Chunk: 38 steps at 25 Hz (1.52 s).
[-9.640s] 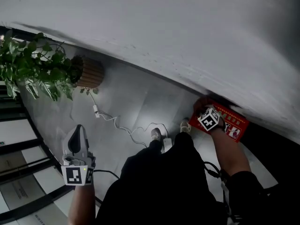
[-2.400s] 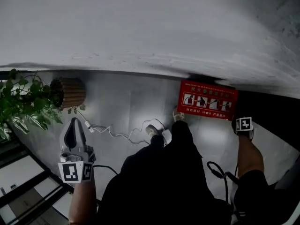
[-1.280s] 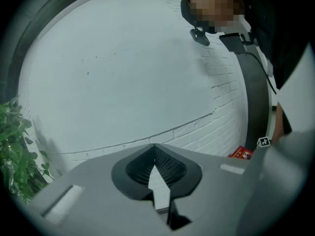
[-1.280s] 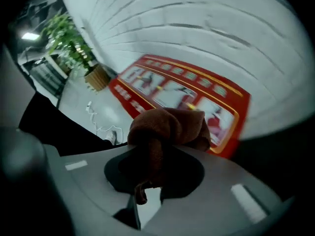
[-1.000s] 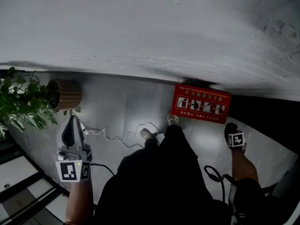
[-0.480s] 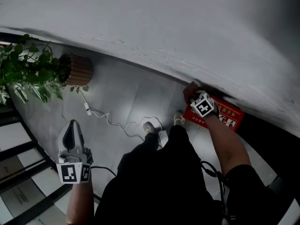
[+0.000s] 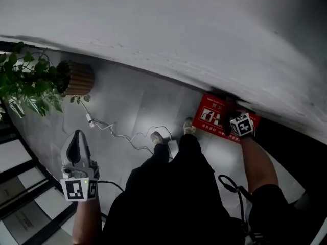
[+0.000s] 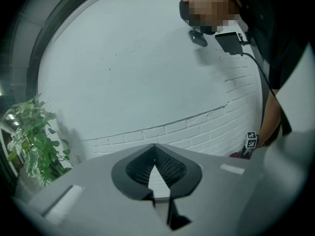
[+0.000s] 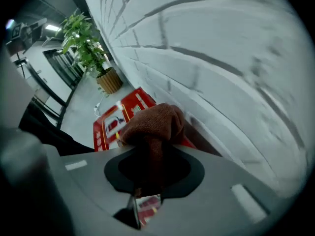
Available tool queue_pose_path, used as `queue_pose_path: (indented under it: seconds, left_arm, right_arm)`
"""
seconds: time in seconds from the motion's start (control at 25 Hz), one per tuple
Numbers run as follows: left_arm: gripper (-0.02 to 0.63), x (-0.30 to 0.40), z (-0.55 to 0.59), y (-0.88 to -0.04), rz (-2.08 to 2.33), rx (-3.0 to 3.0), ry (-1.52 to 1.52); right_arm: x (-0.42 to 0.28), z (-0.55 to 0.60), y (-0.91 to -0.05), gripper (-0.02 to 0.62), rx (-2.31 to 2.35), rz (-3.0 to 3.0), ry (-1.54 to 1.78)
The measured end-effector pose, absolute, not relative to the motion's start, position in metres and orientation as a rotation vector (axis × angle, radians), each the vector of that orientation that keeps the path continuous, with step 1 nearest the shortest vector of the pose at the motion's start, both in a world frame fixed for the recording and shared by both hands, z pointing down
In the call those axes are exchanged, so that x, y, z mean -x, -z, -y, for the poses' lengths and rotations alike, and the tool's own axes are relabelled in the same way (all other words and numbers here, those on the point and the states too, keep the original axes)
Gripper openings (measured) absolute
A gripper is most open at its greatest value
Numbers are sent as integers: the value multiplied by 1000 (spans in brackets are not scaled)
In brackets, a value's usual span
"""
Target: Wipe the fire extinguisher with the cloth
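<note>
item: cloth (image 9: 153, 123), brown. soft, light, bunches easily, so best held mid-fold. now pinched in my right gripper (image 7: 234, 119), wad over the red fire extinguisher box (image 7: 210, 115) on the floor at the wall's foot. box looks stiff, probably heavy. left gripper (image 7: 76, 148): pressed together, empty.

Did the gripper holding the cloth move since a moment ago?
Yes. The right gripper, shut on the brown cloth, slid rightward along the red fire extinguisher box, from its left end toward its right end.
</note>
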<state>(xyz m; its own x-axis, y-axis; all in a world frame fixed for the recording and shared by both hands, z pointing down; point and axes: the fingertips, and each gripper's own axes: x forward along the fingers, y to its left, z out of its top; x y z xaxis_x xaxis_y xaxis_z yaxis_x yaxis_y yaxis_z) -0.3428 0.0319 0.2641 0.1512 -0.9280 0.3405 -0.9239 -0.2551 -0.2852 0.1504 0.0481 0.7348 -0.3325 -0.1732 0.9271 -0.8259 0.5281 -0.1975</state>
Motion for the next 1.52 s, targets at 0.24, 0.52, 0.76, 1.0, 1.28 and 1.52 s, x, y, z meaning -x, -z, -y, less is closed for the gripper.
queue_pose_path:
  seconds: [0.24, 0.52, 0.76, 1.0, 1.28, 1.52]
  left_arm:
    - [-2, 327, -19, -281, -1836, 2439, 737]
    - [-2, 343, -27, -267, -1888, 2379, 684]
    - [-2, 362, -55, -276, -1982, 2337, 715]
    - [-2, 364, -62, -254, -1968, 2273, 772]
    - [-2, 349, -45, -250, -1908, 2306, 725]
    - [-2, 318, -25, -256, -1759, 2375, 727]
  right_arm:
    - [-308, -106, -730, 71, -1117, 1516, -1008]
    - [-336, -122, -705, 72, -1332, 1374, -943]
    - [-74, -37, -691, 72, -854, 1959, -695]
    - [34, -12, -747, 75, -590, 1892, -791]
    - [-65, -62, -743, 74, -715, 1812, -922]
    - [-260, -131, -725, 74, -1108, 1532, -1036]
